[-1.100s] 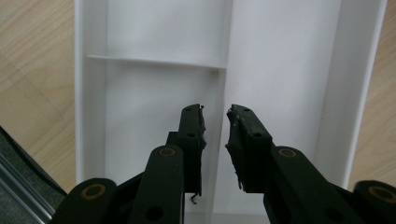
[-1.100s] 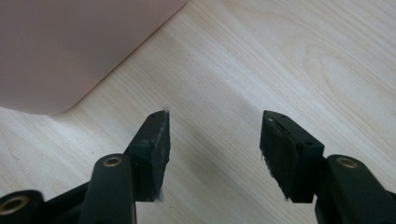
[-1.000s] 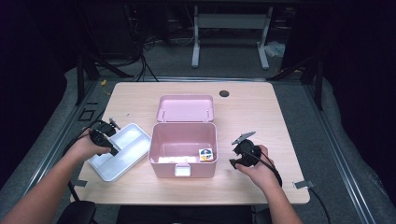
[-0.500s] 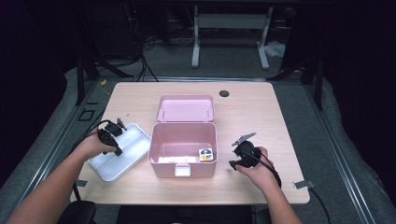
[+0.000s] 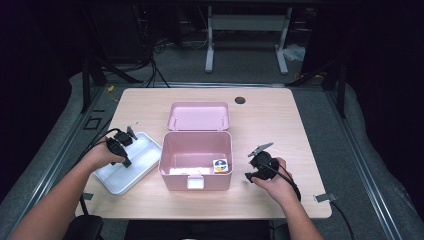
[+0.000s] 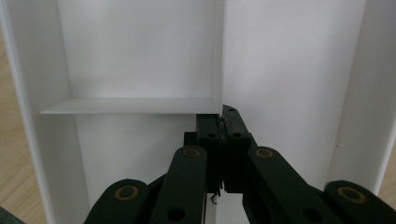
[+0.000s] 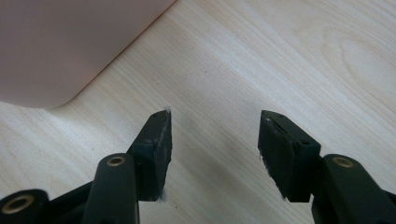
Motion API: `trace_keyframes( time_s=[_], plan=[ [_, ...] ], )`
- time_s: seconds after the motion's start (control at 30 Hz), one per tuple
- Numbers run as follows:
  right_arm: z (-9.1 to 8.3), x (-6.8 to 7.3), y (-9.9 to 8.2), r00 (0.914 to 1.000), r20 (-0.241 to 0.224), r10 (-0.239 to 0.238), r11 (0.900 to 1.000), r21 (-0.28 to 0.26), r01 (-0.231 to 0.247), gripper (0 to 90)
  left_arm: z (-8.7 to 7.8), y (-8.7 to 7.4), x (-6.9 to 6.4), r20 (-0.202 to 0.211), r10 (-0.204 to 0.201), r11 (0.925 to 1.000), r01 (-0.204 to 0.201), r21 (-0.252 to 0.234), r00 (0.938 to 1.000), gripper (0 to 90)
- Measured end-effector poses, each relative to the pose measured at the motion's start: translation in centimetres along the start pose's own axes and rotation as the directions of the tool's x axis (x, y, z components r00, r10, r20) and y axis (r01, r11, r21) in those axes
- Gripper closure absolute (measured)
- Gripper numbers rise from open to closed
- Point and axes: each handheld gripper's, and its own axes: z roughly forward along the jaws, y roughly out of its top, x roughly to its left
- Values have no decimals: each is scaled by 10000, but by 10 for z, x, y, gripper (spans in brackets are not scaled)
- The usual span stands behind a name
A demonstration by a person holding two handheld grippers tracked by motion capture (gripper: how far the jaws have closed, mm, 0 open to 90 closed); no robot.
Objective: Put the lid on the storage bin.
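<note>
A pink box (image 5: 196, 159) is set in the middle of the wooden table (image 5: 280, 120), with its lid (image 5: 198, 116) laid open behind it. A small colourful cube (image 5: 220, 165) is seen inside the box, at its front right corner. The left gripper (image 6: 223, 122) is held over the white divided tray (image 5: 131, 162) just left of the box, and its jaws are pressed together on a thin divider wall (image 6: 218, 56) of the tray. The right gripper (image 7: 214, 133) is held low over the bare table near the box's corner, and its jaws are spread wide with nothing between them.

High view overlooks whole table (image 5: 280, 125); left gripper view close above white tray (image 6: 140, 56), right near tabletop.
</note>
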Motion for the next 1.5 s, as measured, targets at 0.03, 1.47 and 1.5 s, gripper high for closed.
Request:
trace_keyframes(
  time_s=[0.03, 1.47, 1.5],
  plan=[
    [0, 0, 0, 10000, -20, 21, 10000, -14, -21, 446, -2, 0, 0, 4, 27, 10000, -27, 18, 10000, 890],
    [-1, 0, 0, 10000, 67, -6, 9996, -269, 7, 450, -114, -7, -25, -529, 1066, 9911, -1104, -750, 9929, 892],
    [-1, 0, 0, 10000, 59, 13, 9996, -268, -11, 450, -116, -6, -27, -548, 1131, 9903, -1170, -754, 9921, 891]
  ],
)
